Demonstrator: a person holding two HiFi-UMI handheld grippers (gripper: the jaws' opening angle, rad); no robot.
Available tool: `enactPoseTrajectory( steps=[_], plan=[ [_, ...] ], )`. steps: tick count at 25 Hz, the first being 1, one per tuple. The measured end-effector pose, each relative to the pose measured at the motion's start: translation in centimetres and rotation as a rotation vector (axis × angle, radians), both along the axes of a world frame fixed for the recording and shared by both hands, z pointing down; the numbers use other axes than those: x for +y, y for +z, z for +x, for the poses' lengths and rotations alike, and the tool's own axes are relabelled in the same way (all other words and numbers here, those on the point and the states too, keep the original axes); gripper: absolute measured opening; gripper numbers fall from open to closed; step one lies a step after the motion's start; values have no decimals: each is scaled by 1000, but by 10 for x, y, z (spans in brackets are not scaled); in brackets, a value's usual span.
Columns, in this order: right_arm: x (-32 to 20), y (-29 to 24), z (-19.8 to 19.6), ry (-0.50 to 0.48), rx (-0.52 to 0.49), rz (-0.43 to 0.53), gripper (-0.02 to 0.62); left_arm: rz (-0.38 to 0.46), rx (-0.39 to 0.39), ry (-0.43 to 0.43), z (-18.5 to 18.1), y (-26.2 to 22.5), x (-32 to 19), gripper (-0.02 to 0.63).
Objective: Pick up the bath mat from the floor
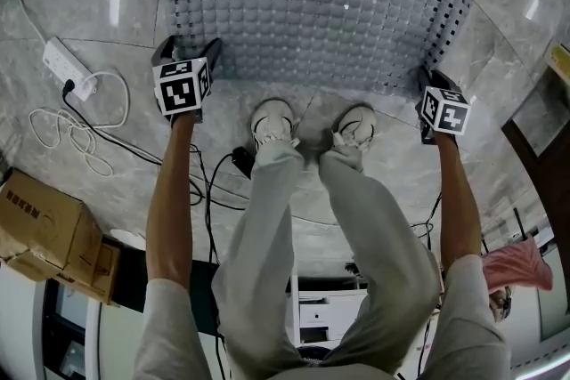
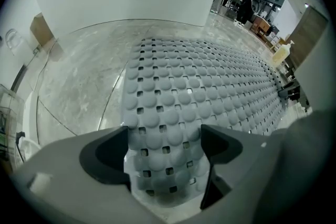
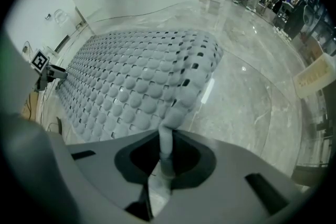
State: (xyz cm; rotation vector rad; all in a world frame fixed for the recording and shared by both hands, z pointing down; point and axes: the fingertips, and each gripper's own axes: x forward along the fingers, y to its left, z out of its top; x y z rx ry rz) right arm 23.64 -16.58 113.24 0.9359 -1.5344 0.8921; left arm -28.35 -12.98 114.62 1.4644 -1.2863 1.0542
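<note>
The grey studded bath mat [image 1: 312,0] is spread on the marble floor ahead of the person's feet. My left gripper [image 1: 190,52] is at its near left corner. In the left gripper view the jaws stand wide apart around that corner [image 2: 165,160] without pinching it, so the left gripper [image 2: 164,152] is open. My right gripper [image 1: 434,83] is at the near right corner. In the right gripper view, the right gripper [image 3: 165,157] is shut on a thin fold of the mat [image 3: 166,139], and the corner rises off the floor.
A white power strip [image 1: 67,67] and loose cables [image 1: 80,133] lie on the floor at the left. Cardboard boxes [image 1: 49,222] sit at the lower left. The person's shoes [image 1: 272,122] stand just behind the mat's near edge. A dark cabinet [image 1: 543,147] is at the right.
</note>
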Motion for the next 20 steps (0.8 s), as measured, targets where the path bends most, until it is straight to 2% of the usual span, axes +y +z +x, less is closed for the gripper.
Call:
enactPoseTrajectory(
  steps=[3, 6, 7, 10, 13, 17, 20],
  plan=[
    [1, 1, 0, -5, -6, 4, 49, -5, -2, -3, 1, 0, 1, 428],
    [1, 0, 0, -10, -12, 8, 49, -4, 1, -10, 6, -3, 1, 386],
    [1, -1, 0, -11, -14, 8, 49, 0, 1, -9, 9, -4, 1, 364],
    [0, -1, -1, -18, -24, 3, 49, 14, -11, 17, 22, -7, 0, 246],
    [5, -1, -2, -34, -43, -12, 49, 8, 6, 25, 26, -11, 3, 217],
    [1, -1, 0, -40, -41, -1, 49, 11, 33, 104, 47, -15, 0, 72],
    [2, -1, -2, -39, -28, 1, 49, 20, 63, 64, 50, -22, 1, 48]
  ],
)
